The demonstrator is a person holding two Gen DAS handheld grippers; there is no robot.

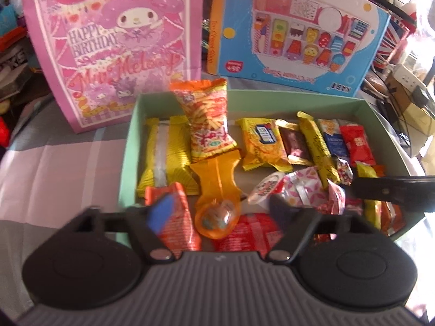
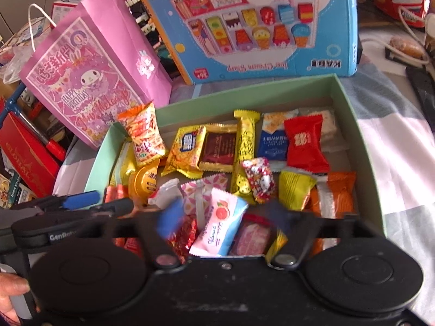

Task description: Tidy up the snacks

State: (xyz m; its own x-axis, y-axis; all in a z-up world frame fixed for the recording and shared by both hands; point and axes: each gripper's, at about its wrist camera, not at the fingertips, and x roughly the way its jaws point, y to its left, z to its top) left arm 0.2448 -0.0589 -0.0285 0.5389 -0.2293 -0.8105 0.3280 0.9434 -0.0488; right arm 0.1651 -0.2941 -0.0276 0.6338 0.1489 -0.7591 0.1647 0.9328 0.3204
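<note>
a green box [image 2: 353, 125] on the checked cloth [image 1: 54, 163] holds the snacks [image 2: 244, 149], heaped loose inside. both tongs, left [image 1: 217, 212] and right [image 2: 225, 217], hang over its near edge, jaws spread wide, gripping nothing.

Open-topped green box [image 2: 350, 114] packed with snacks [image 2: 214, 149]; pink bag [image 2: 89, 81], blue carton [image 2: 261, 27] crowding its far side

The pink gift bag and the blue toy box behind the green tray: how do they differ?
The pink gift bag is paper, printed with a cartoon rabbit and "Happy Birthday"; the blue toy box is cardboard, printed with ice-cream pieces. The bag stands taller than wide; the box is wider than tall. Both stand behind the green tray.
</note>
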